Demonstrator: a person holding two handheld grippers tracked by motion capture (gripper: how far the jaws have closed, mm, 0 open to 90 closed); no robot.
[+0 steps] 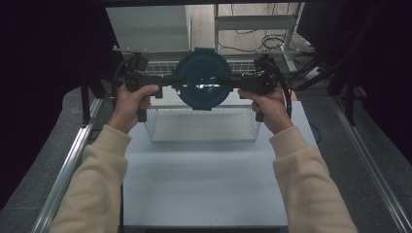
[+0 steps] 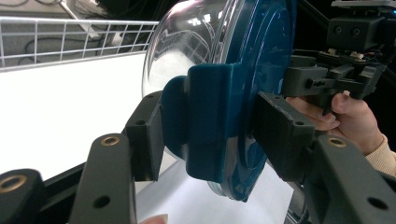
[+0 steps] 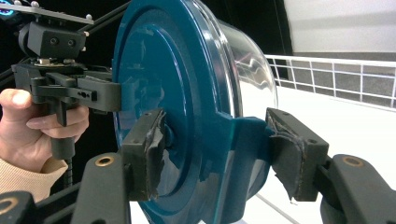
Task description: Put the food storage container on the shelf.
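The left claw (image 2: 205,135) is clamped on one blue side tab of a lidded container (image 1: 201,77), its pads pressing the tab from both sides. The right claw (image 3: 219,154) grips the opposite tab in the same way, jaws partly apart only because the tab sits between them. In the high view the two claws meet the container from the left and right of the frame, just above centre, each carried by a hand (image 1: 131,99) in a cream sleeve.

The container, a clear bowl under a blue lid (image 3: 173,93), hangs in the air, tipped so the lid faces the person, above the back part of a wire basket (image 1: 204,126). The basket stands on the white worktop (image 1: 204,189) in the middle of the frame.

The grasp on both sides is done and the container is off any surface. Setting it down is what remains, into the basket or on the worktop; which one I cannot tell. Neither claw has let go yet.
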